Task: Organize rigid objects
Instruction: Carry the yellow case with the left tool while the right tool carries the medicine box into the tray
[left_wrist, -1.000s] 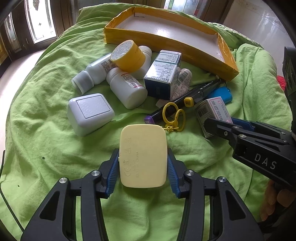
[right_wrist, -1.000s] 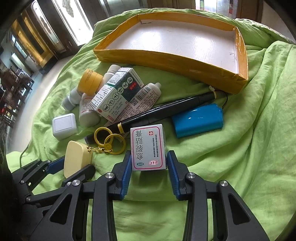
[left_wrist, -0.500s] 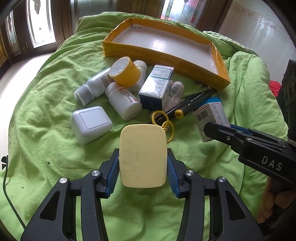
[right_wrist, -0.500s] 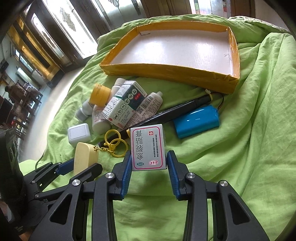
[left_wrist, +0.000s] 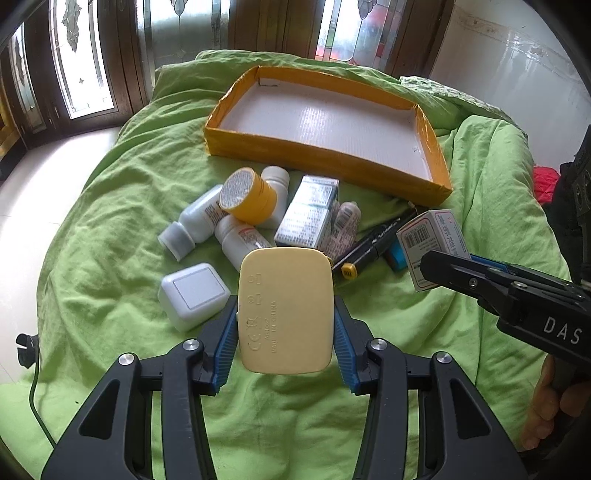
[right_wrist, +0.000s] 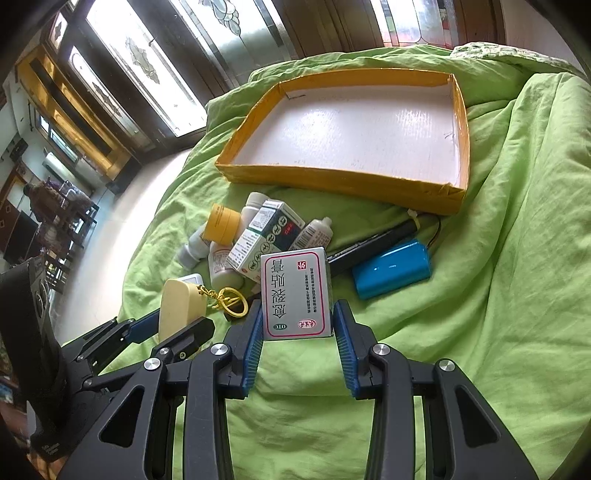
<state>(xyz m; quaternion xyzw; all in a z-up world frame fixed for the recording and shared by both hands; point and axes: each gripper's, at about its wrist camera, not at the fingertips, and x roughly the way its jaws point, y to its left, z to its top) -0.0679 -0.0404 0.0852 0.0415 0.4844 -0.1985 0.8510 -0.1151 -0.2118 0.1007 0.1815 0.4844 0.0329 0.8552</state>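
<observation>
My left gripper (left_wrist: 285, 321) is shut on a pale yellow flat case (left_wrist: 285, 310) and holds it above the green blanket (left_wrist: 92, 229). My right gripper (right_wrist: 297, 325) is shut on a white medicine box (right_wrist: 295, 293) with a pink border, also lifted; it shows at the right of the left wrist view (left_wrist: 432, 243). The yellow-walled tray (left_wrist: 325, 122) with a white floor lies beyond the pile and holds nothing. The left gripper with the case shows at lower left of the right wrist view (right_wrist: 177, 314).
On the blanket lie white pill bottles (left_wrist: 199, 225), a yellow-lidded jar (left_wrist: 247, 199), a green-white carton (left_wrist: 308, 218), a white switch box (left_wrist: 192, 295), a black marker (right_wrist: 373, 240), a blue battery pack (right_wrist: 391, 269) and yellow key rings (right_wrist: 232, 301).
Both grippers have risen and pulled back with their objects still held. The pile and tray look smaller and farther away.
</observation>
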